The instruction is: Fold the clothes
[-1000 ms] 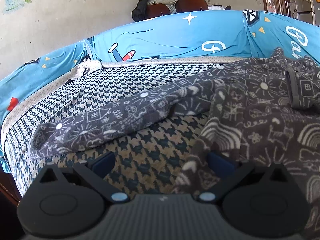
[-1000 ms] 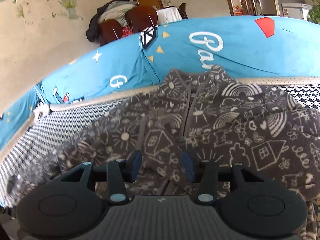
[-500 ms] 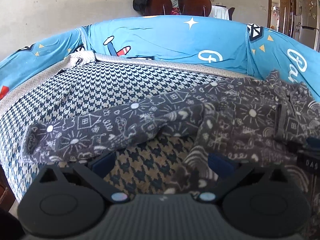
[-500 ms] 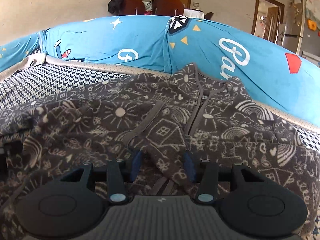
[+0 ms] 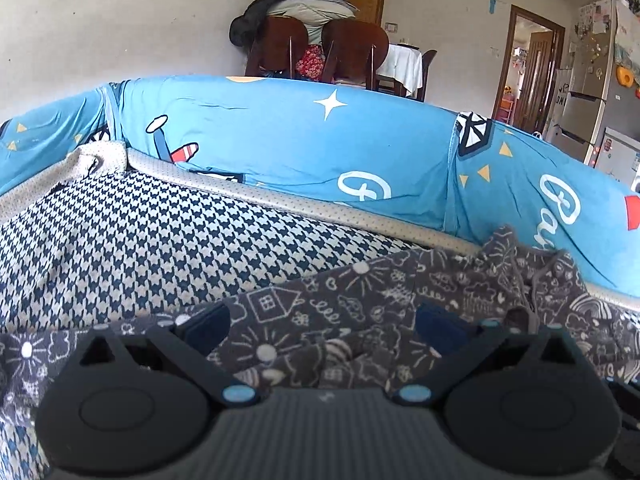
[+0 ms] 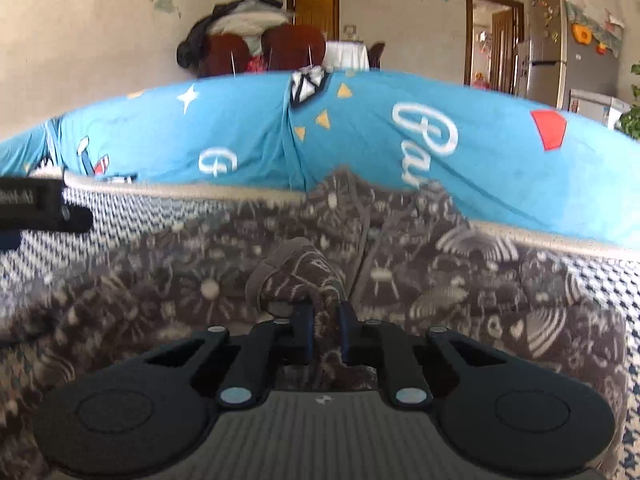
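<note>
Lying spread across the houndstooth seat cover [image 5: 132,240]: one dark grey fleece garment [image 6: 460,280] printed with pale doodles (suns, houses, rainbows), its collar end propped against the blue backrest cover [image 5: 280,140].

Right gripper [image 6: 325,328]: jaws drawn close together and clamped on a bunched fold of the garment, which rises in a small hump just ahead of the pads. The jaws have just been closing, with the cloth between them. Fingertips [image 6: 303,330] are dark blue and press the fabric from both sides. The zip line of the garment runs up from this hump toward the collar.

Left gripper [image 5: 322,322]: jaws spread wide, nothing pinched. Its blue pads [image 5: 208,322] stand above the garment's sleeve side, cloth showing between them but not gripped. In the right wrist view a dark part of this tool enters at the left edge, over the seat cover (view somewhat blurred).

Backrest cover: bright blue, printed with a white star, white script lettering, a small aeroplane, yellow triangles and a red shape.

Background: two brown chairs [image 5: 352,56] piled with a bundle of clothing [image 5: 296,4], a table under a white cloth [image 5: 404,64], wooden door frames, a refrigerator [image 5: 592,92] with magnets at the far right.
</note>
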